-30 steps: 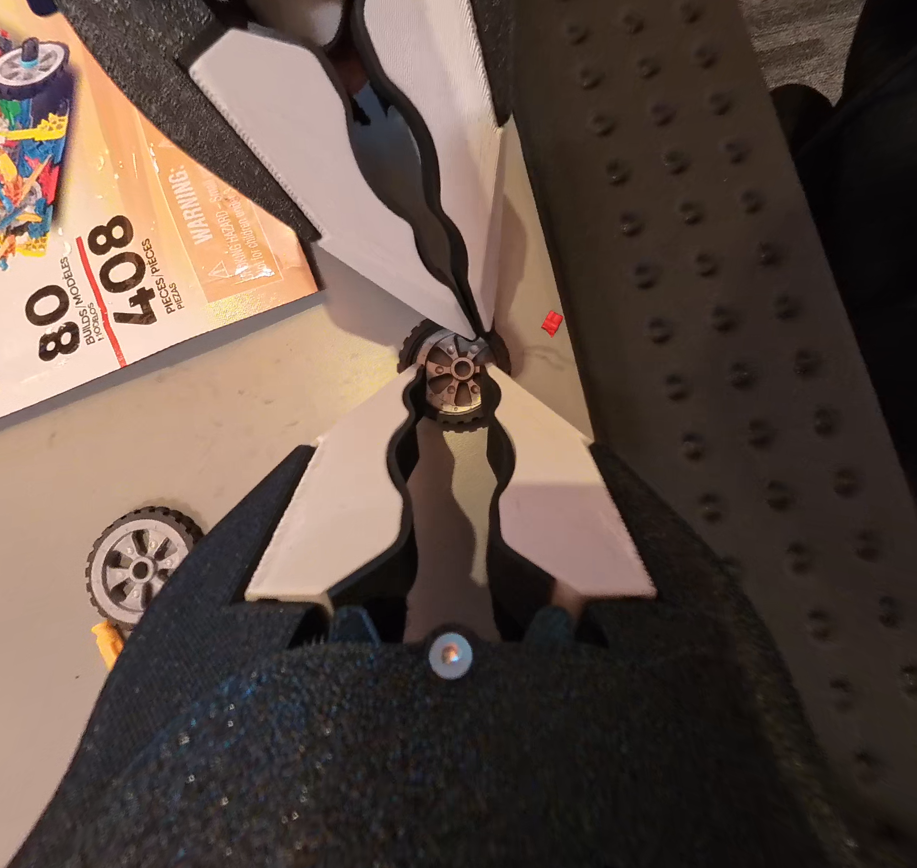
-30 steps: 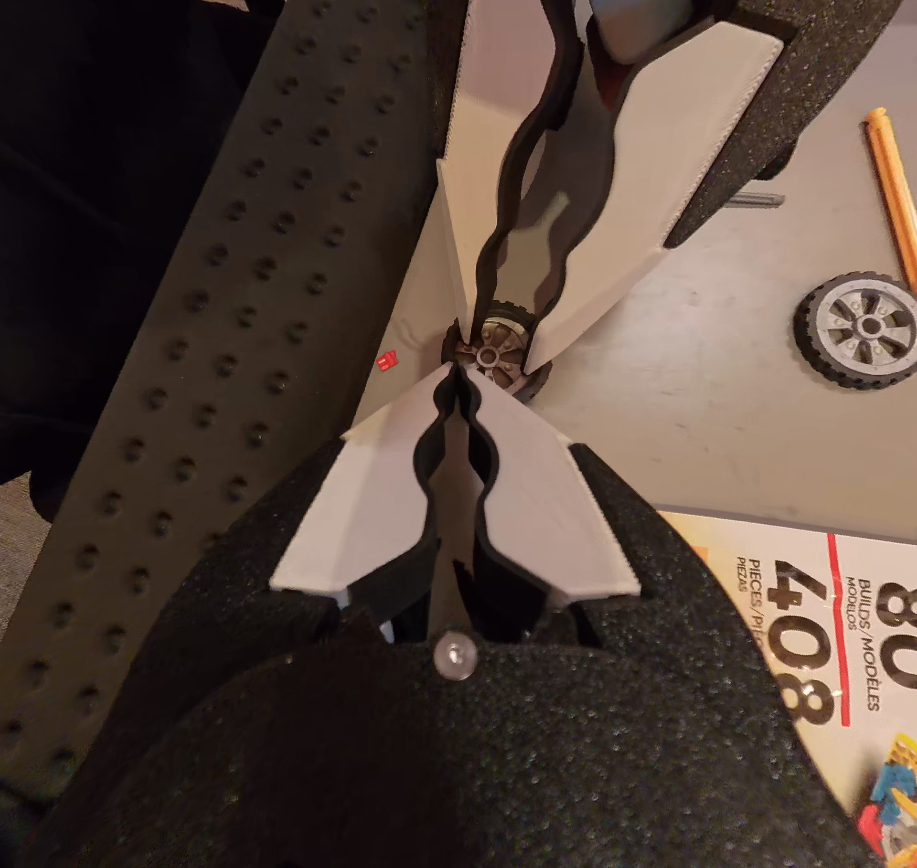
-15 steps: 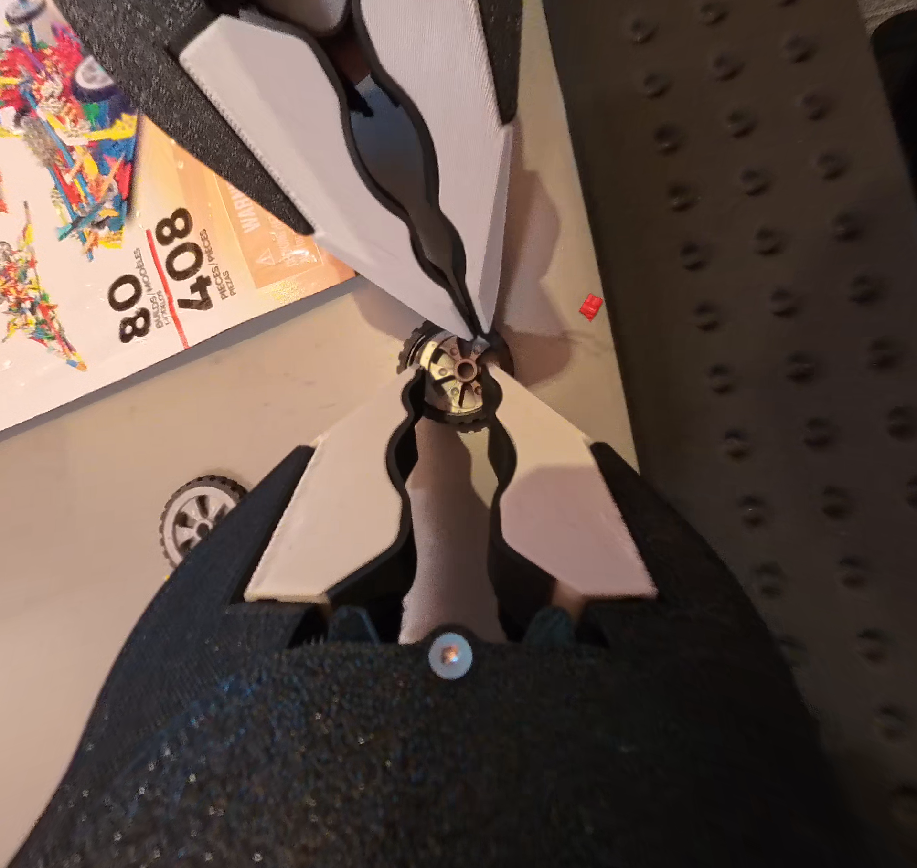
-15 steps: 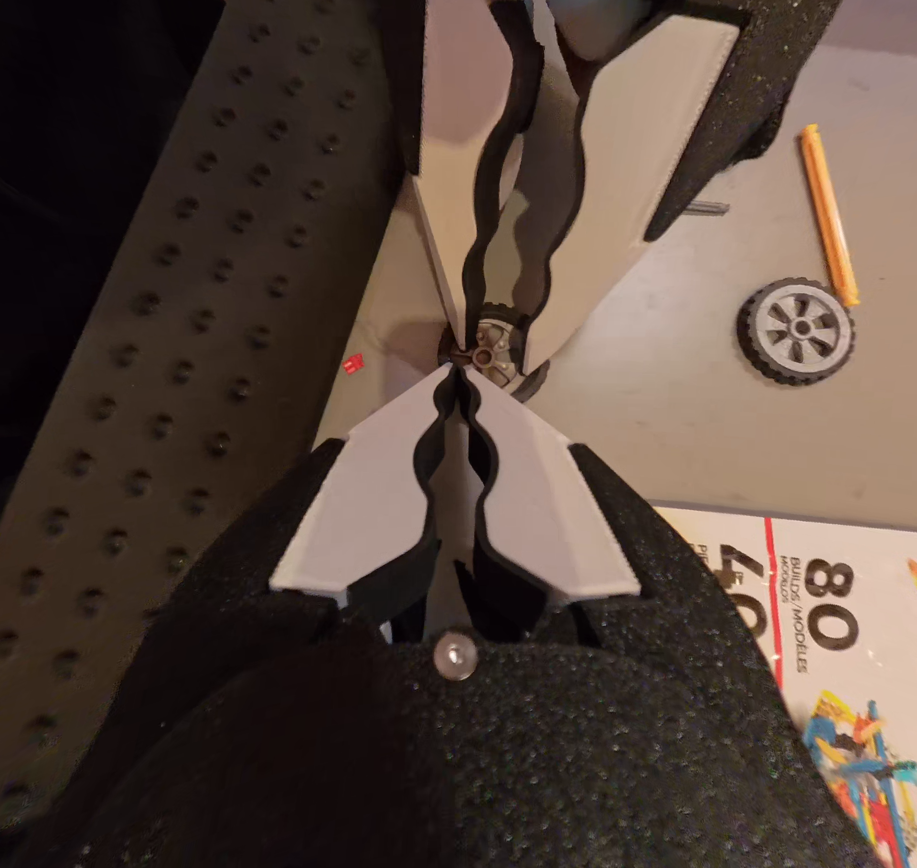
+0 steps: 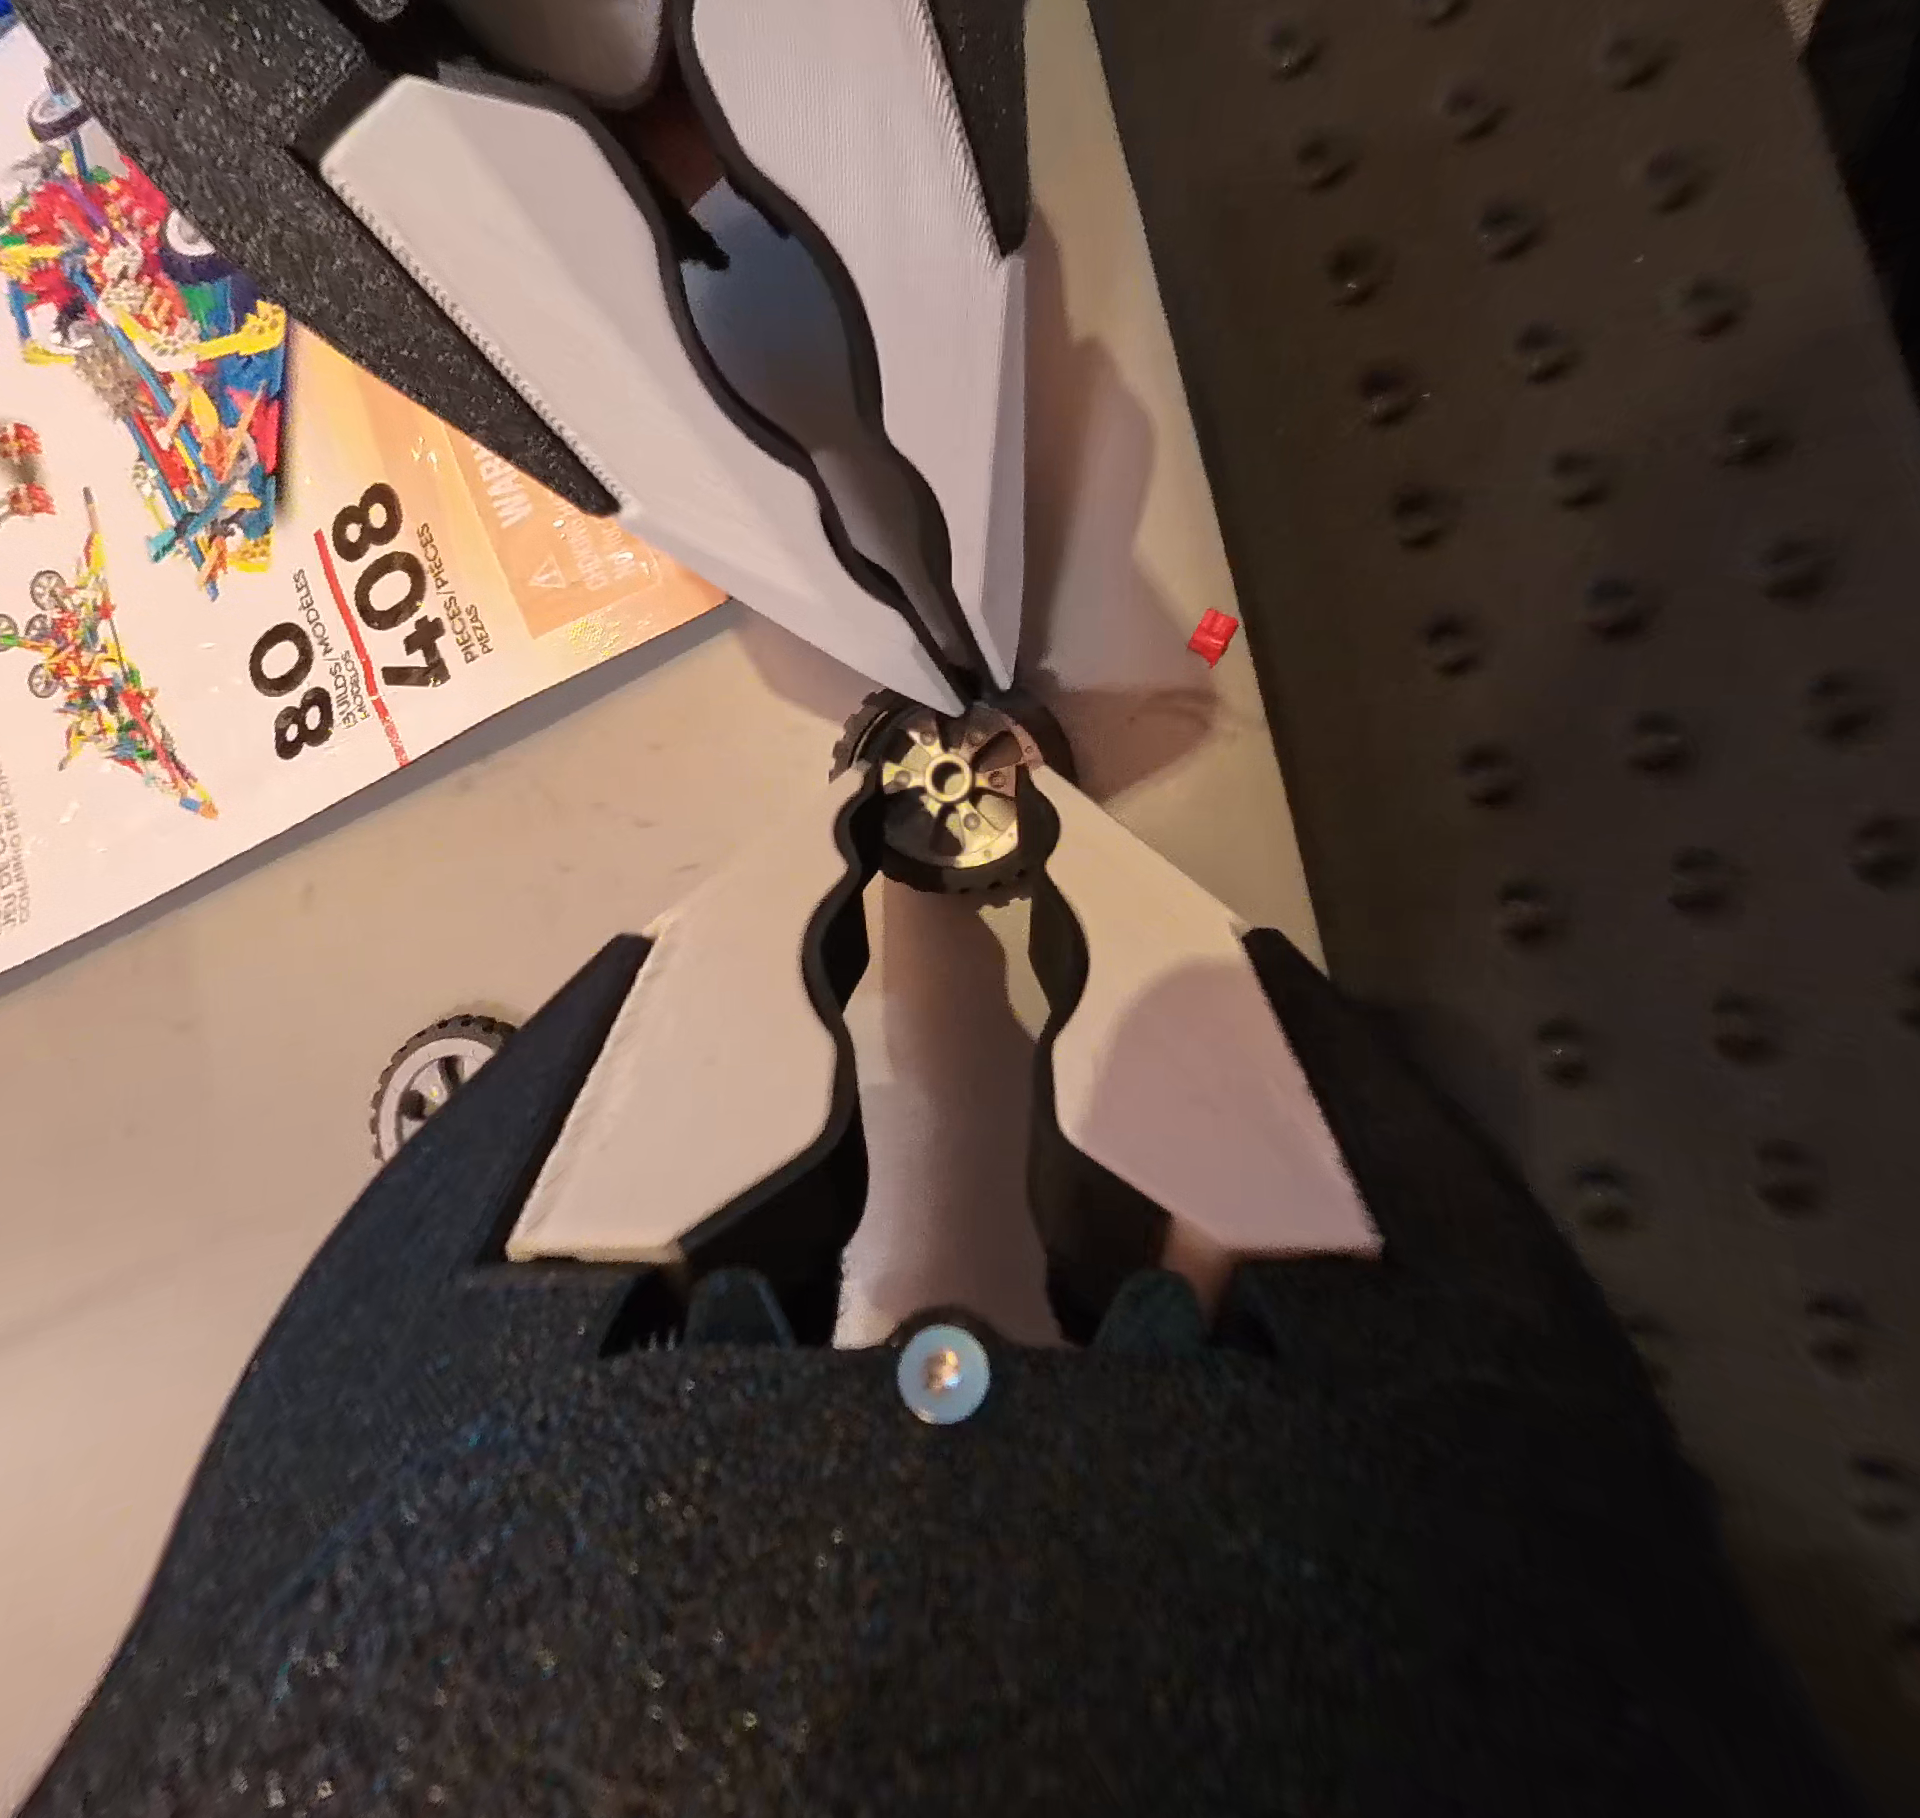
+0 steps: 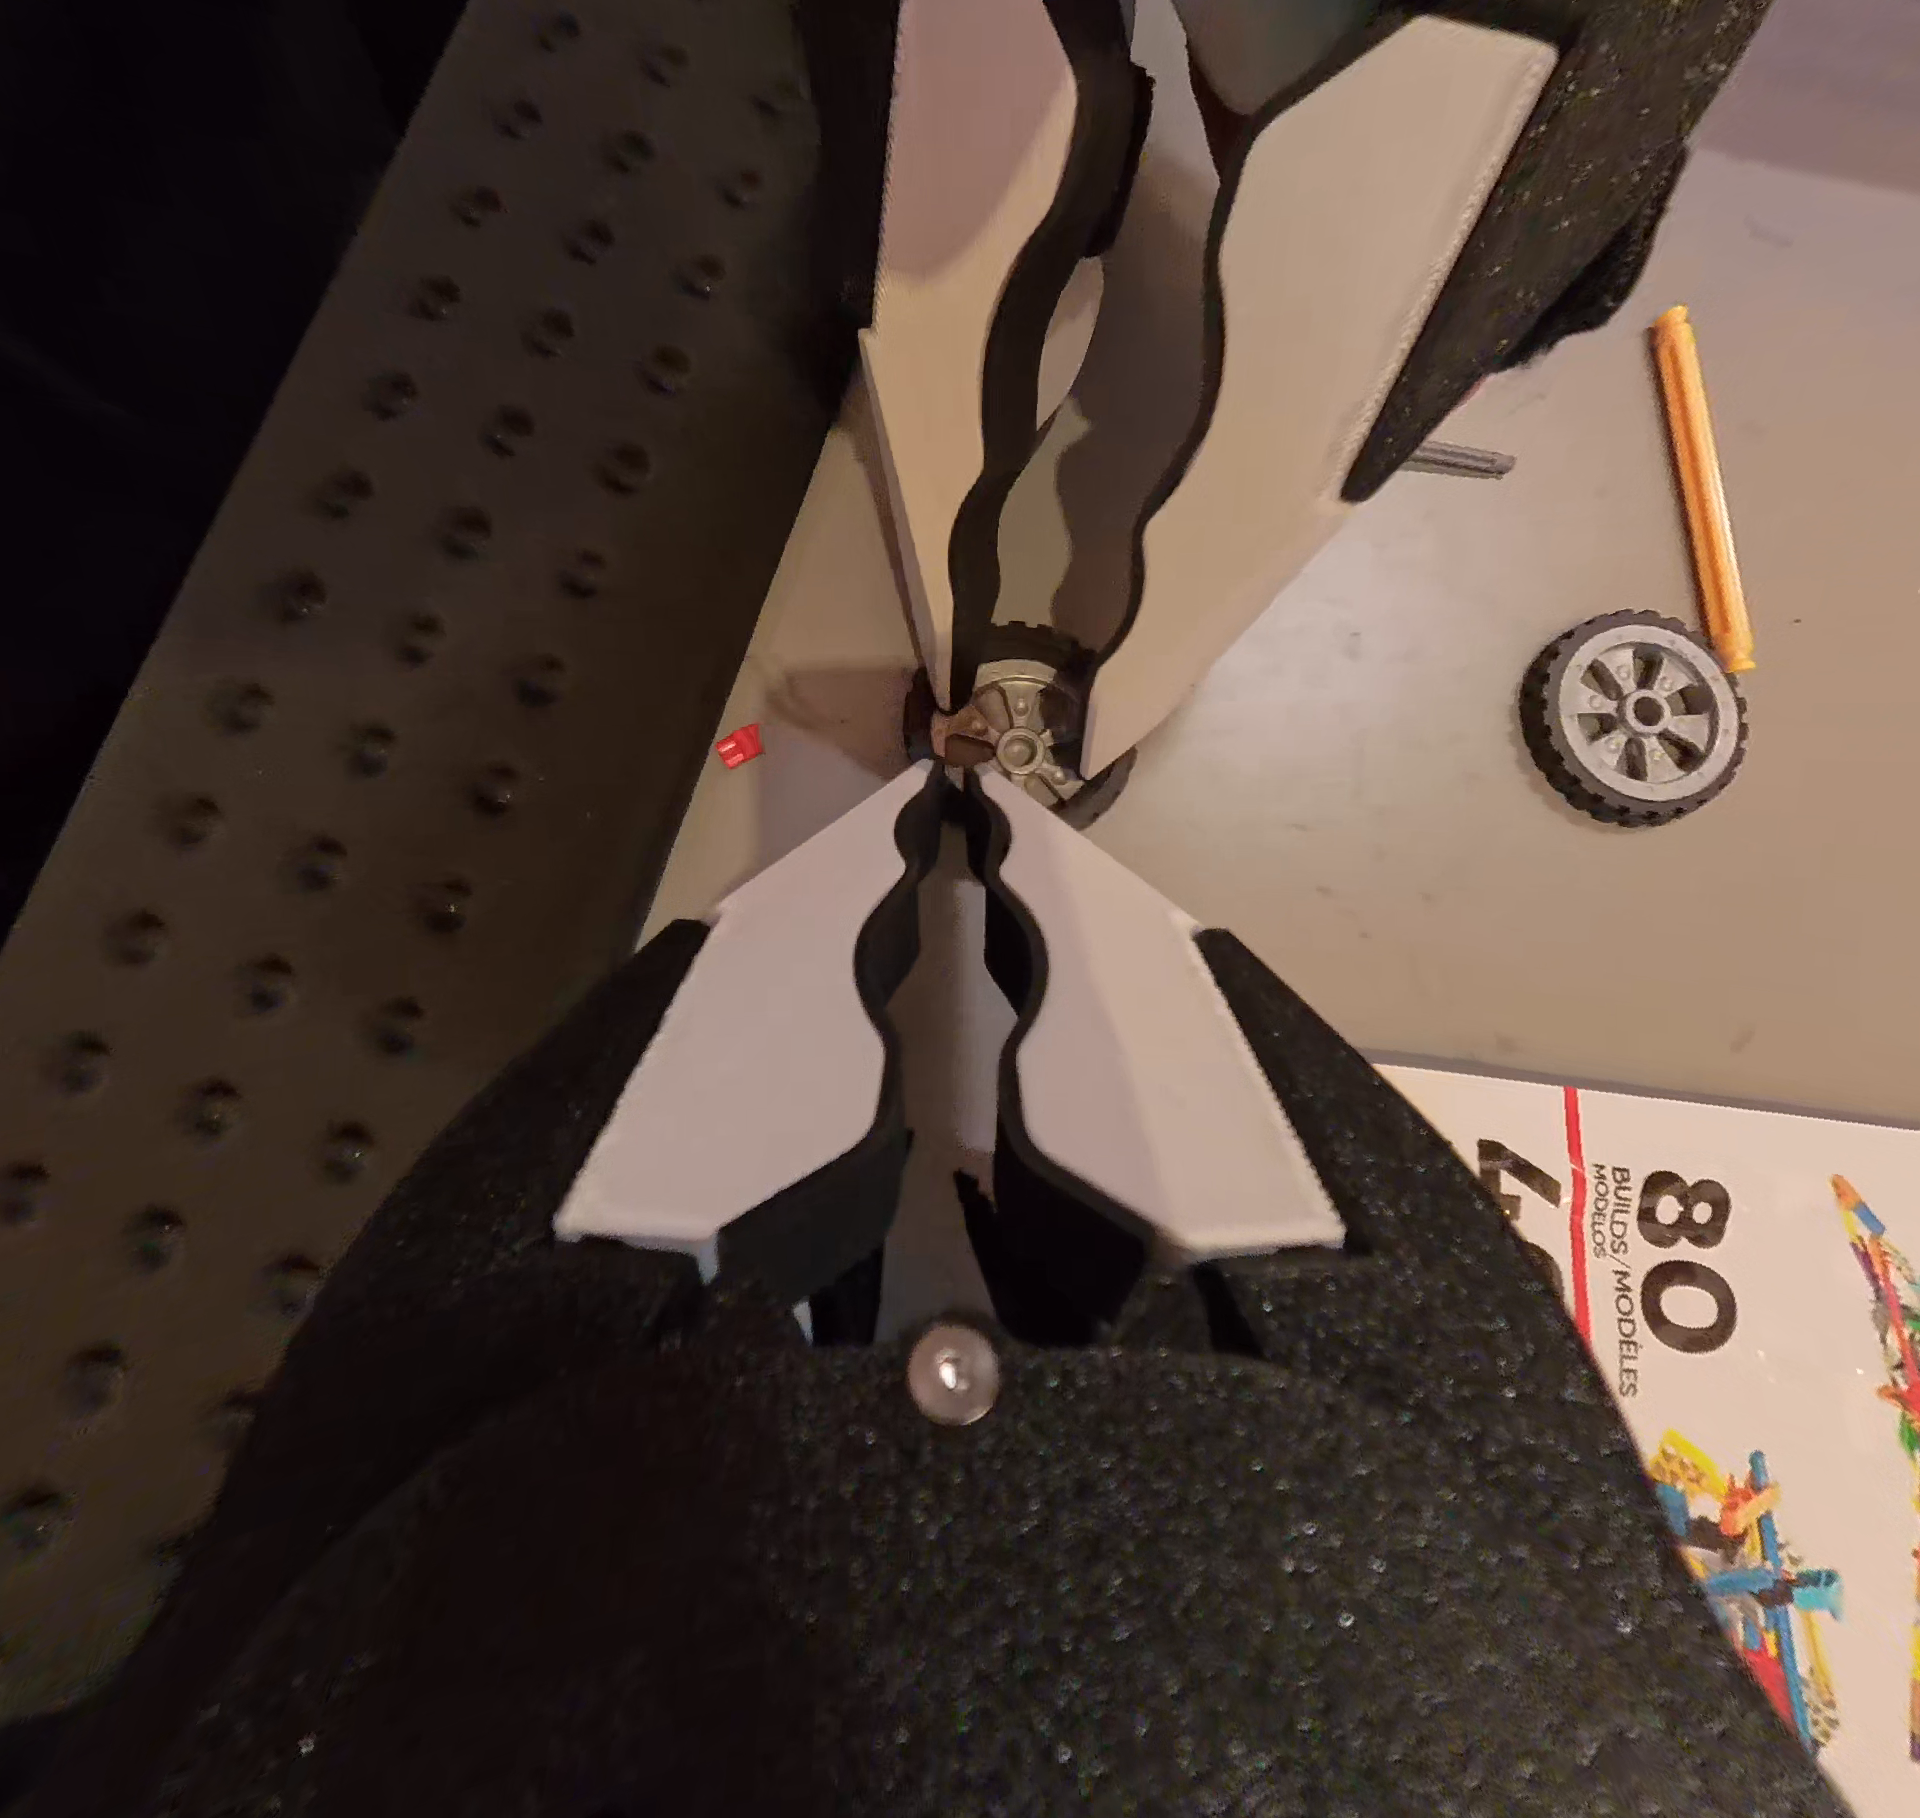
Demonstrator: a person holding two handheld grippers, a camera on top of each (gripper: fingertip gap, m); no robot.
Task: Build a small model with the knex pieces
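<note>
Together both tongs (left (image 5: 948,812), right (image 6: 954,781)) pinch one toy wheel (image 5: 951,797).

Each wrist camera sits just behind its own gripper, looking steeply down along the fingers at the grey table (image 5: 187,1093), very close. The two face each other: the opposite gripper enters at each frame's top. Both share the held wheel (image 5: 948,792) at centre, the studded dark mat (image 6: 312,625), and the printed box (image 5: 208,542).
</note>
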